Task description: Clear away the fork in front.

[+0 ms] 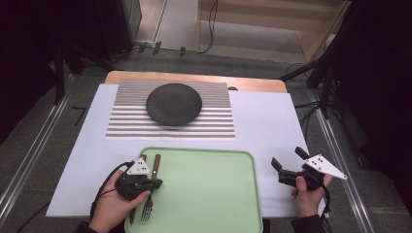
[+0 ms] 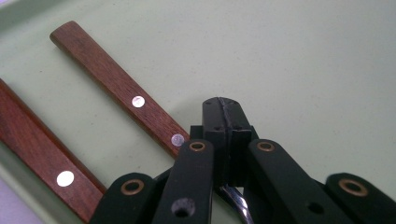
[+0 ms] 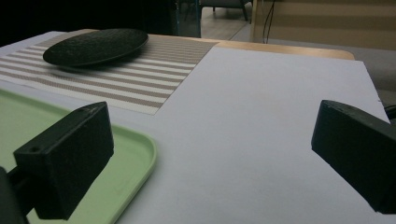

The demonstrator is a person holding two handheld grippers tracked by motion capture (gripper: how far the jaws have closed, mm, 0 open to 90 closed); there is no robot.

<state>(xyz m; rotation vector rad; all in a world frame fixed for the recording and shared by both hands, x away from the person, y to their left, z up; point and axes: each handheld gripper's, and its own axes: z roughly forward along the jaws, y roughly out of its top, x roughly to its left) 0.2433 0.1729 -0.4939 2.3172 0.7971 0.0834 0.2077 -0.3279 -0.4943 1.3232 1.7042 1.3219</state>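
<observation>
Left gripper (image 1: 154, 183) clamped on fork (image 1: 148, 206) in green tray (image 1: 209, 194); knife (image 2: 37, 154) alongside. Right gripper (image 1: 287, 162) jaws wide apart over the white sheet (image 1: 265, 126), holding nothing.

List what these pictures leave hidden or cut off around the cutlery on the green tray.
- Fork: neck hidden under the left tongs in the high view; only a metal sliver shows beneath them in the left gripper view.
- Knife: blade covered by the left hand in the high view.
- Tray: near edge cut off by the frame.
</observation>
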